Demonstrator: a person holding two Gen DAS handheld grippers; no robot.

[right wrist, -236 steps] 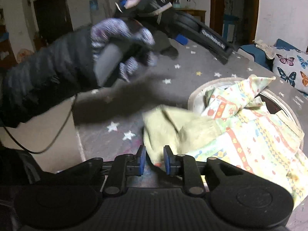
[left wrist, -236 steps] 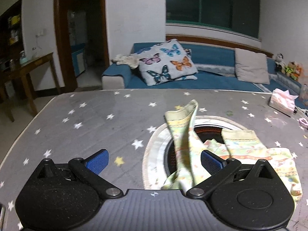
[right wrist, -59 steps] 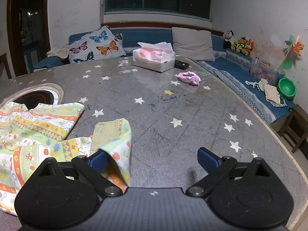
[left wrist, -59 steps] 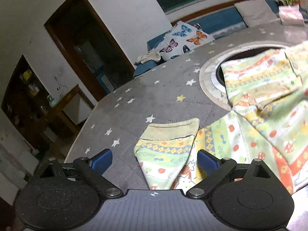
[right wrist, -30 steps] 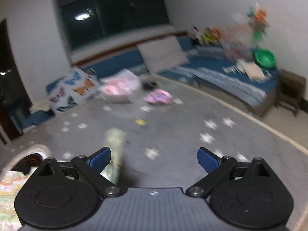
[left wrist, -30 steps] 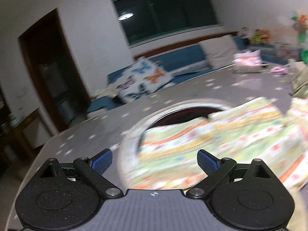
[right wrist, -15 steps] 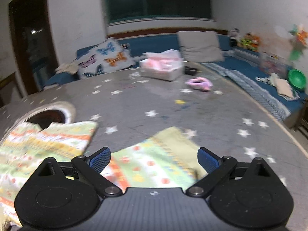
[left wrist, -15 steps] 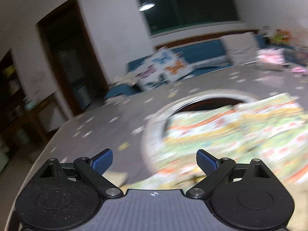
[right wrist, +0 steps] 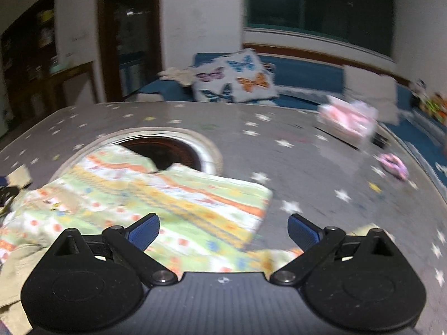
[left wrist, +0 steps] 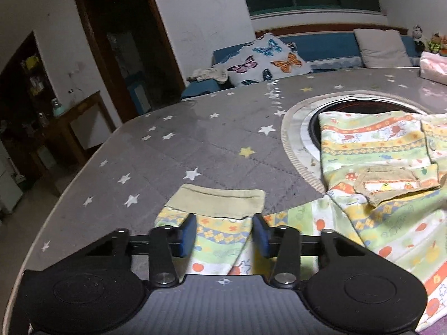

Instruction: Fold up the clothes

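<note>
A child's patterned garment [left wrist: 377,173] in yellow, green and orange lies spread on the grey star-print table [left wrist: 212,145], partly over the round hole in the middle. My left gripper [left wrist: 223,236] is half closed around one sleeve [left wrist: 220,209] near its beige cuff; the blue pads stand on either side of the cloth. In the right wrist view the garment [right wrist: 173,195] lies flat below and ahead. My right gripper [right wrist: 223,230] is wide open and empty above its near edge.
The round hole [right wrist: 164,148] with a pale rim sits mid-table. A pink tissue box [right wrist: 349,122] and a small pink item [right wrist: 394,164] lie at the far right. A blue sofa with a butterfly cushion [left wrist: 268,61] stands behind. The table edge [left wrist: 69,192] curves at left.
My left gripper has come down onto the sleeve and its jaws have narrowed around it. My right gripper has swung left over the garment and stays wide open.
</note>
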